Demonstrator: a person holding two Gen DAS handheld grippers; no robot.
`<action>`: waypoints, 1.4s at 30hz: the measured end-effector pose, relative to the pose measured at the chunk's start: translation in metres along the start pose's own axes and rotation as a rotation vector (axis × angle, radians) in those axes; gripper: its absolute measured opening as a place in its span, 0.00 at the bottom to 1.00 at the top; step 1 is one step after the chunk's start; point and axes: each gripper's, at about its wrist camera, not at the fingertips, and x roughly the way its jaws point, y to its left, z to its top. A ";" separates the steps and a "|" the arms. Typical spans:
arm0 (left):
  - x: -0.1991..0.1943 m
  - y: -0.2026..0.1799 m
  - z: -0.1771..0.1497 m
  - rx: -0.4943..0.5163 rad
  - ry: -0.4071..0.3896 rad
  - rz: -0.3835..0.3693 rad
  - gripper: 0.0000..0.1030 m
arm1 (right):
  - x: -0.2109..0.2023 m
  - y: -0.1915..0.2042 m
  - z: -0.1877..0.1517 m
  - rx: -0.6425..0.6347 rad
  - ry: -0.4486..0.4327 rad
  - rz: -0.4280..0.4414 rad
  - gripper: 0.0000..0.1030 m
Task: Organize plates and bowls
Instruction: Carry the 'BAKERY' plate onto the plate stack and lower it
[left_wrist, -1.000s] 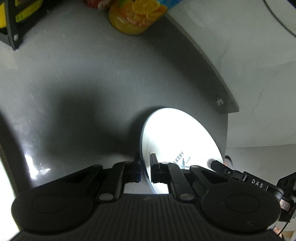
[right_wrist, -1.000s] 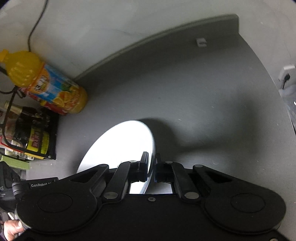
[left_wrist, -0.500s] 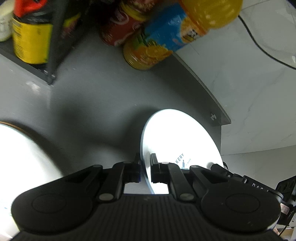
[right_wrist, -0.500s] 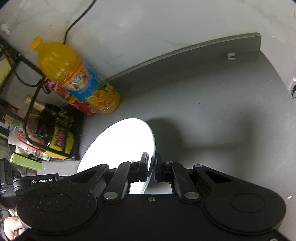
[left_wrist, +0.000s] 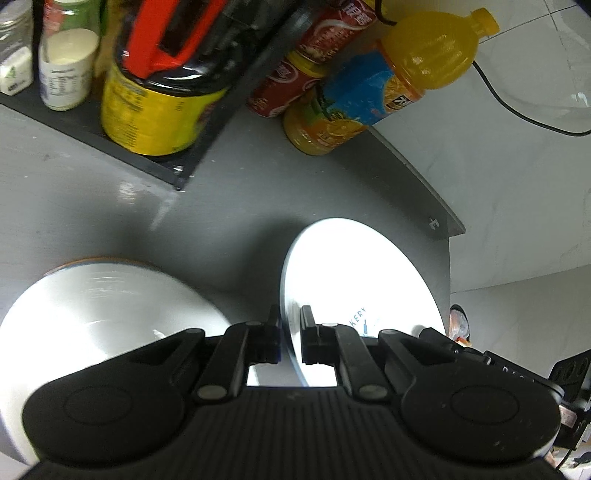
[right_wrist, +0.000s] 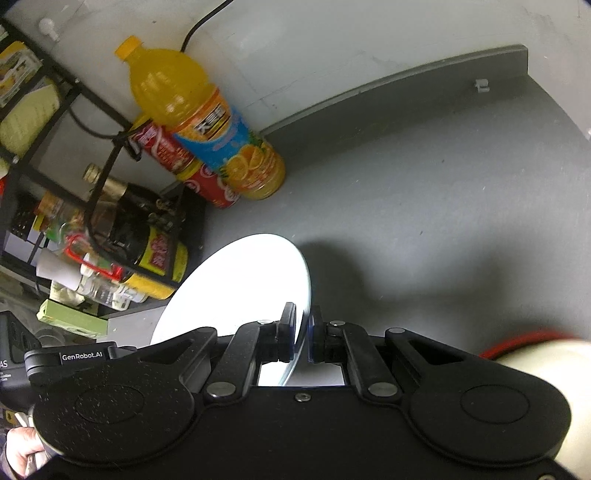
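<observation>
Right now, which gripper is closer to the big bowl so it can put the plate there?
Probably the left gripper. It grips the white plate with the big bowl right beside it; the right gripper faces bare counter.

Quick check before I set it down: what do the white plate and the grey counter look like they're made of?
White plate: thin, glossy, printed lettering, a bright glare off its face; likely glazed ceramic, though melamine can't be ruled out. It is pinched at the rim by the left claw and the right claw. Grey counter: smooth, satin, soft reflections; probably painted or laminated board.
</observation>
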 end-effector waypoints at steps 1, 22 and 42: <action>-0.002 0.002 0.000 0.003 0.001 0.000 0.07 | 0.000 0.003 -0.004 0.003 -0.002 0.000 0.06; -0.043 0.063 -0.013 0.054 0.040 0.020 0.07 | 0.009 0.047 -0.070 0.066 -0.017 -0.002 0.06; -0.043 0.102 -0.031 0.045 0.104 0.032 0.07 | 0.021 0.055 -0.109 0.078 0.003 -0.033 0.06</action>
